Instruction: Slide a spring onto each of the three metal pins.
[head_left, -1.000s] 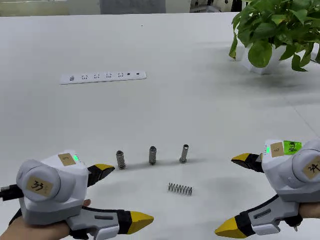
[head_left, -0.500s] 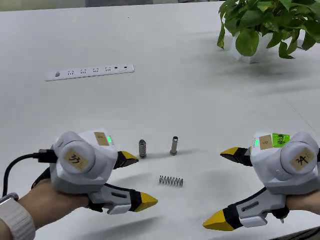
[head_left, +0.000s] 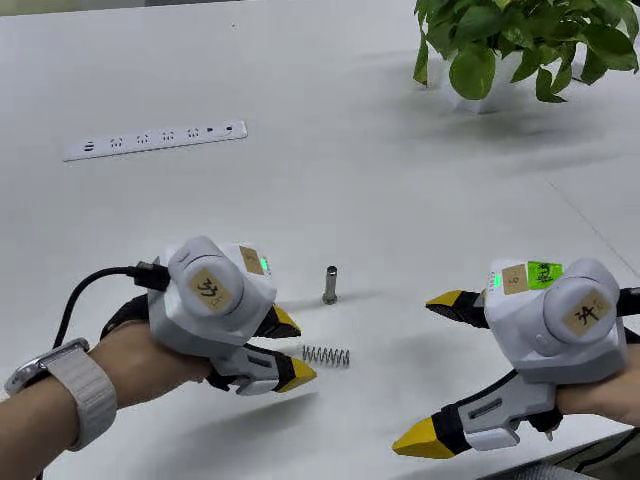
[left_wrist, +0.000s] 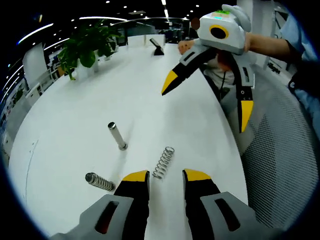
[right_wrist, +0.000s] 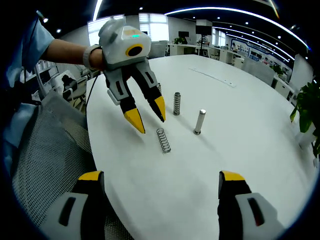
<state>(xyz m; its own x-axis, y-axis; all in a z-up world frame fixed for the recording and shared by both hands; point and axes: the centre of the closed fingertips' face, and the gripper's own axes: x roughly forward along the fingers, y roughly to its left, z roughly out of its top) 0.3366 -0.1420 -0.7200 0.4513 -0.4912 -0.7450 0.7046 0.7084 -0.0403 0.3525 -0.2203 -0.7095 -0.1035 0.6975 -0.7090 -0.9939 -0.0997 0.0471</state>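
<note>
Head view: the loose spring lies flat on the white surface at lower centre. The left hand-held gripper has its yellow tips just beside the spring's left end, with the jaws apart and holding nothing. One bare pin stands just above the spring. The right hand-held gripper, at lower right, is wide apart and empty.

Left gripper view: the spring points away from the two jaws, near them but not between the tips. A pin with a spring on it shows at lower left. If the jaws close only on the very end, I think the thin coil can roll away or jump out, and a hard squeeze may bend it.

Right gripper view: the bare pin stands right of centre, with the spring just left of it. The pin's foot looks small, so a sideways push during threading could tip it over. No hand-held gripper steadies it now.
</note>
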